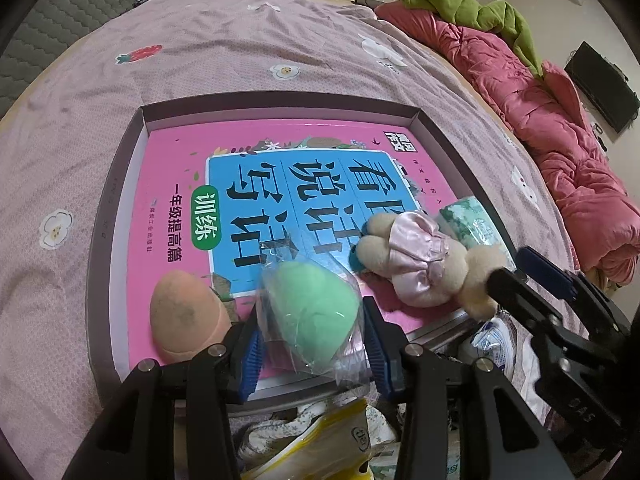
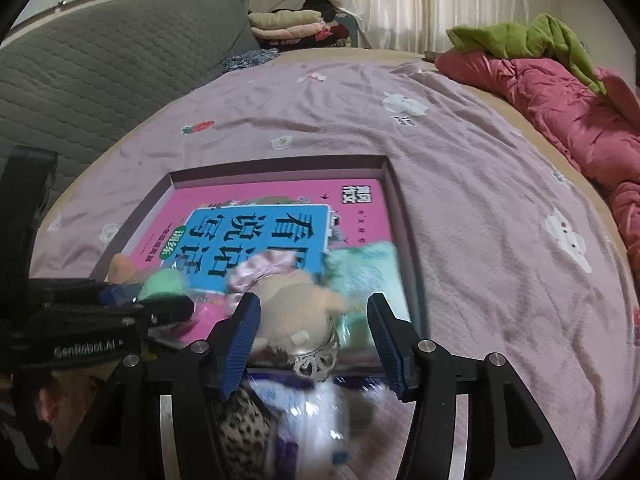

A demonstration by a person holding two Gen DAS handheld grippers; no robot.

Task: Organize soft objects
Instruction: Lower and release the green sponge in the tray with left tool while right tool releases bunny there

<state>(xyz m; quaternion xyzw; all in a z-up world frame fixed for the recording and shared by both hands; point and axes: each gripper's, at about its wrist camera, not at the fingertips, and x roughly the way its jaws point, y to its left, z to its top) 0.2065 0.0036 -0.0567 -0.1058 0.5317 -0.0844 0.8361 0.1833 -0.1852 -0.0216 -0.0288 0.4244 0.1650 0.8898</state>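
A shallow grey box (image 1: 116,204) lies on the bed with a pink book (image 1: 172,176) flat inside it. On the book's near edge rest an orange sponge (image 1: 184,316), a plush bear in a pink dress (image 1: 416,256) and a pale green tissue pack (image 1: 472,220). My left gripper (image 1: 314,354) is shut on a green sponge in clear wrap (image 1: 312,312), its pads pressing both sides. My right gripper (image 2: 316,340) stands open around the plush bear's head (image 2: 296,320); the right pad is clear of it. From the left wrist view the right gripper (image 1: 510,268) sits at the bear's head.
The lilac bedsheet (image 2: 480,200) stretches beyond and right of the box. A pink quilt (image 1: 560,140) with a green cloth (image 1: 480,8) lies at the far right. A grey quilted cushion (image 2: 100,64) is at the left. Yellow and white packets (image 1: 320,440) crowd the near edge.
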